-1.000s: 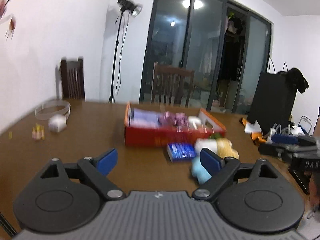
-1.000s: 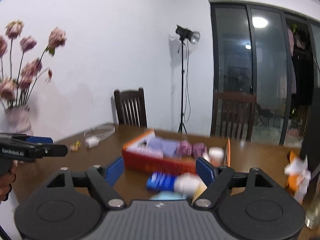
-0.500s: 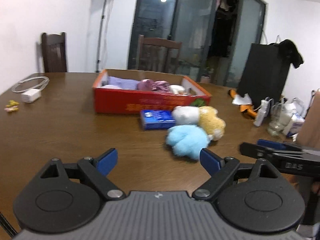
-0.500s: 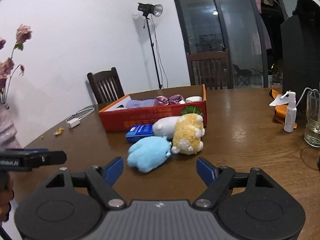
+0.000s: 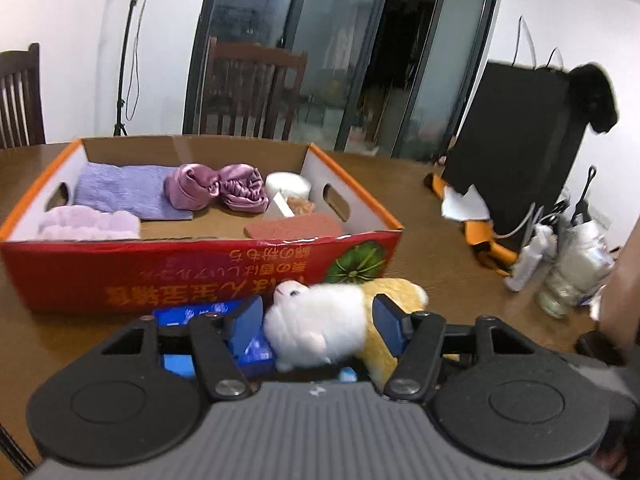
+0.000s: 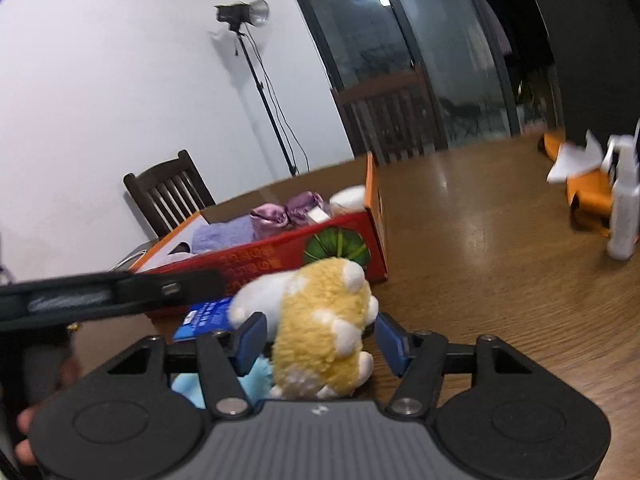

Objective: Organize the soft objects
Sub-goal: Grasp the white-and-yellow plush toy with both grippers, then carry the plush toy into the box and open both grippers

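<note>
You are closing your left gripper (image 5: 316, 326) around the white plush (image 5: 320, 326) and your right gripper (image 6: 320, 340) around the yellow plush (image 6: 324, 332), both lying just near the red box (image 5: 200, 268), neither pressed yet.

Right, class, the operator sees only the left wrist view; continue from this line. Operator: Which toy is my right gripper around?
Observer: The right gripper straddles the yellow plush; its jaws are closing, and the pads are not yet pressing on it.
Operator: Where is the blue toy?
Observer: The light blue plush lies beneath the yellow one, toward its left in the right wrist view.
Operator: What tops that stand by the wall?
Observer: A studio lamp head.
</note>
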Demonstrator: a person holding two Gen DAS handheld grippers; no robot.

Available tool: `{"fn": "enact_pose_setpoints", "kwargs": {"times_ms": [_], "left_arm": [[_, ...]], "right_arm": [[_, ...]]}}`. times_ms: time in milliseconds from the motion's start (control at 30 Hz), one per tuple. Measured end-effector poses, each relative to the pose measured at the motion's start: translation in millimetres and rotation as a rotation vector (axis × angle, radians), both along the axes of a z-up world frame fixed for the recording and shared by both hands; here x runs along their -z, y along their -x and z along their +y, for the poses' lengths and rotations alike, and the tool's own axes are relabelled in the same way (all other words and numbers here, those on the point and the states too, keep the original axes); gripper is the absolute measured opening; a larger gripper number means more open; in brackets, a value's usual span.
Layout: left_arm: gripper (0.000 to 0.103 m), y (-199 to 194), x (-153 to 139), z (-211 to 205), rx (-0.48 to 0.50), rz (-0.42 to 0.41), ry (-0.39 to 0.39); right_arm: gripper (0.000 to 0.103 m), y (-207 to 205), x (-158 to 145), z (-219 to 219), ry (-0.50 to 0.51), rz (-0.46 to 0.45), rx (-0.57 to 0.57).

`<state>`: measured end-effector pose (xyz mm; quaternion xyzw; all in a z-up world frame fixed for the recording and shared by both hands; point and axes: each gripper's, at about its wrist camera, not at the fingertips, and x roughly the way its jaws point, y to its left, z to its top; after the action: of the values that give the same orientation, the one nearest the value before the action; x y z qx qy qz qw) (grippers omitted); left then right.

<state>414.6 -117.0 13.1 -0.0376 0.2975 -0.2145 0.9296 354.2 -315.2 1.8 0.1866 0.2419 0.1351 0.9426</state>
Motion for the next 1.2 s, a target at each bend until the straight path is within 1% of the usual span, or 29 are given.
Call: {"fn": "enact_pose_setpoints", "kwargs": {"times_ms": [33,67,100,167,200,267,333,400,467,533,600,667,800,867,933,1000,1100,1200], "left_arm": [[0.063,-5,3,-2,0.002,0.006,0.001],[0.063,-8,6,-3,0.005,0.013,0.009],[0.063,-11,10,-3,0.007,0.018,0.023],[0.063,-13,15,-2,0.03,0.027,0.052],[0.063,-14,17,-1,0.042,0.037,0.069],[0.064,-15,19,-3,0.065,0.051,0.09],[0.064,-16,23,-6,0.063,0.055,0.083],[0.062,-19,26,-4,0.053,0.07,0.086],[0.057,-21,28,-1,0.042,0.078,0.119],[0.055,-21,27,0,0.04,0.07,0.139],[0.054,-17,23,-2,0.033,0.045,0.131],[0.052,-5,12,-1,0.017,0.003,0.126],[0.051,35,-11,19,0.017,-0.053,0.17],[0.05,59,-14,32,0.008,-0.049,0.184],[0.048,87,-14,48,-0.005,-0.05,0.181],[0.048,112,-13,65,-0.038,-0.045,0.203],[0.047,140,-13,91,-0.091,-0.03,0.24],[0.046,158,-16,110,-0.133,-0.038,0.248]], "right_arm": [[0.051,-2,4,0,-0.008,0.007,-0.005],[0.045,-3,8,-3,-0.044,0.009,-0.015],[0.042,-2,9,-6,-0.072,0.005,-0.01],[0.041,1,9,-8,-0.056,-0.003,0.039],[0.041,2,10,-12,-0.075,-0.001,0.048],[0.04,1,13,-14,-0.107,0.009,0.037],[0.04,0,14,-14,-0.123,0.012,0.019],[0.04,-1,15,-16,-0.148,0.018,0.01],[0.04,-1,17,-17,-0.159,0.021,0.008],[0.039,-1,16,-14,-0.146,0.016,0.01],[0.037,2,14,-11,-0.124,0.003,0.01],[0.037,7,9,-6,-0.097,-0.032,0.003],[0.037,33,-9,-1,-0.099,-0.084,-0.027],[0.037,54,-20,5,-0.092,-0.104,-0.049],[0.037,76,-31,15,-0.063,-0.124,-0.08],[0.037,94,-37,29,-0.039,-0.131,-0.116],[0.037,110,-39,49,-0.029,-0.12,-0.169],[0.037,119,-42,68,-0.031,-0.114,-0.212]]}}
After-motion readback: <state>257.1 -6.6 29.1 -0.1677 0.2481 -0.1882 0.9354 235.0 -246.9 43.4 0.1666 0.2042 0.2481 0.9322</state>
